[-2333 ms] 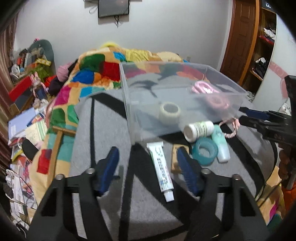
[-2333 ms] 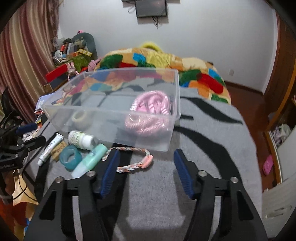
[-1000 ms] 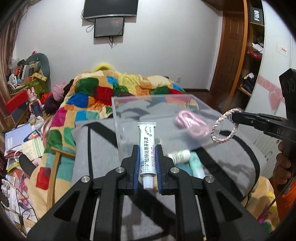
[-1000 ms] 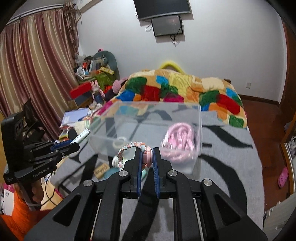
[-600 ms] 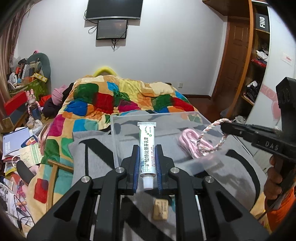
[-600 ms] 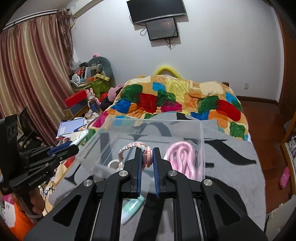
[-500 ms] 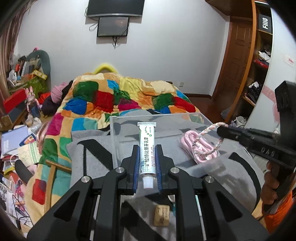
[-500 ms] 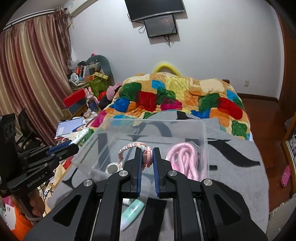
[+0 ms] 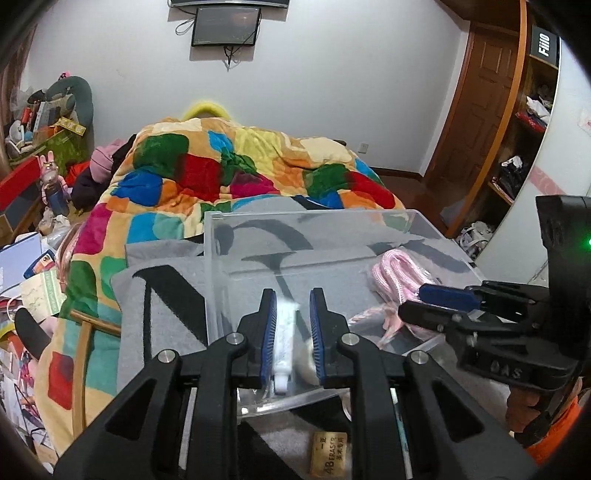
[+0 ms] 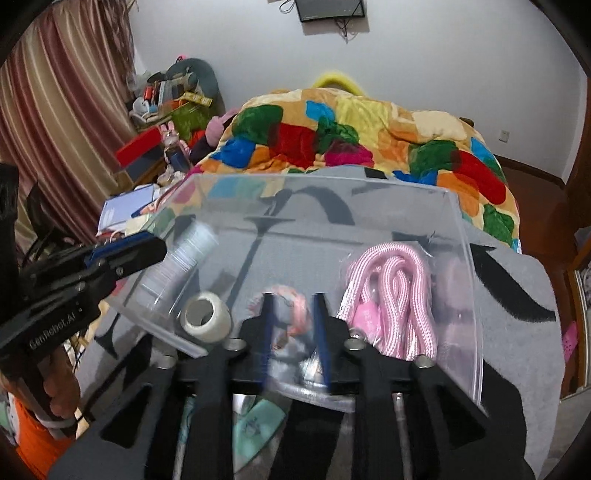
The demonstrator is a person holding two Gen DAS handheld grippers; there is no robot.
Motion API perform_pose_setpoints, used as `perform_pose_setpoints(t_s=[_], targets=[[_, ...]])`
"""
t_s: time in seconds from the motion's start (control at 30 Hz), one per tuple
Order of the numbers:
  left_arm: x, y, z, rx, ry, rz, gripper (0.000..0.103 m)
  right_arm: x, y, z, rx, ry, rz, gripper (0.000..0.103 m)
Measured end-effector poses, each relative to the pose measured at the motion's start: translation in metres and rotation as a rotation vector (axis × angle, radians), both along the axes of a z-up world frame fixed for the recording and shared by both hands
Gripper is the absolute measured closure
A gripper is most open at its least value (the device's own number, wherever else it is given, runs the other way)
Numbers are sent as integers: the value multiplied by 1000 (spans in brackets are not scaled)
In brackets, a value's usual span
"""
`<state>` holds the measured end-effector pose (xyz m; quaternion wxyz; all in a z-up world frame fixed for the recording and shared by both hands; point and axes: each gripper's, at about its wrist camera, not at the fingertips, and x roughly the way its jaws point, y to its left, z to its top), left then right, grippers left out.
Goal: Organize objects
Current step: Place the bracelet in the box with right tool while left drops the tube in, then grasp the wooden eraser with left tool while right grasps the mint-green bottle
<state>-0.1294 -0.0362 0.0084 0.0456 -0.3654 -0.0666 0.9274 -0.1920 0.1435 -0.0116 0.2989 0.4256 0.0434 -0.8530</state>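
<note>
Left wrist view now shows jaws parted, dropping white toothpaste tube into clear plastic bin; right jaws likewise apart, releasing braided pink bracelet, so both stowed.

Black tool, blue pads, orange sleeve

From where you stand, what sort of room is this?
Most likely a lived-in bedroom: a bed under a colourful patchwork quilt, a dark wall-mounted screen, and a wooden door beside cluttered shelves.
</note>
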Motion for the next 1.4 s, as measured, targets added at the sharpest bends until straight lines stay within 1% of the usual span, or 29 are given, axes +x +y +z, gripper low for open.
perform_pose_setpoints(t_s=[0.03, 0.07, 0.23, 0.27, 0.3, 0.37, 0.47, 0.57, 0.73, 0.87, 0.93, 1.07, 1.1, 1.2, 1.27, 1.33, 1.4], targets=[[1, 0, 1, -2, 2, 3, 85, 2, 1, 2, 6, 12, -2, 58], [1, 0, 2, -6, 3, 4, 85, 5, 1, 4, 8, 24, -1, 56], [10, -2, 10, -12, 16, 12, 84, 14, 9, 16, -16, 39, 6, 55], [12, -2, 11, -14, 19, 15, 79, 16, 10, 18, -18, 44, 2, 55], [14, -2, 13, -14, 21, 16, 71, 19, 12, 21, -15, 54, -2, 55], [20, -1, 14, -21, 28, 16, 63, 25, 13, 24, -22, 69, -2, 55], [30, 1, 15, -35, 36, 10, 59, 36, 18, 28, -38, 83, 5, 55], [41, 3, 14, -34, 34, 3, 52, 50, 20, 28, -41, 99, 13, 55], [59, 7, 6, -55, 21, -7, 51, 66, 18, 14, -12, 93, 23, 55], [70, 10, -5, -80, -2, -23, 49, 70, 15, -10, 8, 37, 23, 55], [74, 11, -14, -78, -28, -33, 49, 69, 13, -24, 24, 6, 16, 55], [79, 13, -31, -80, -69, -44, 49, 64, 11, -44, 19, -62, 4, 55], [79, 13, -35, -77, -80, -47, 49, 63, 10, -48, 23, -67, -3, 55], [80, 18, -50, -73, -121, -61, 49, 66, 8, -50, 37, -45, -7, 55], [80, 22, -58, -73, -143, -71, 49, 68, 8, -50, 47, -33, -10, 58], [82, 26, -61, -64, -142, -83, 49, 69, 10, -50, 60, -17, -18, 72], [81, 29, -62, -70, -138, -83, 49, 69, 14, -50, 58, -16, -24, 80]])
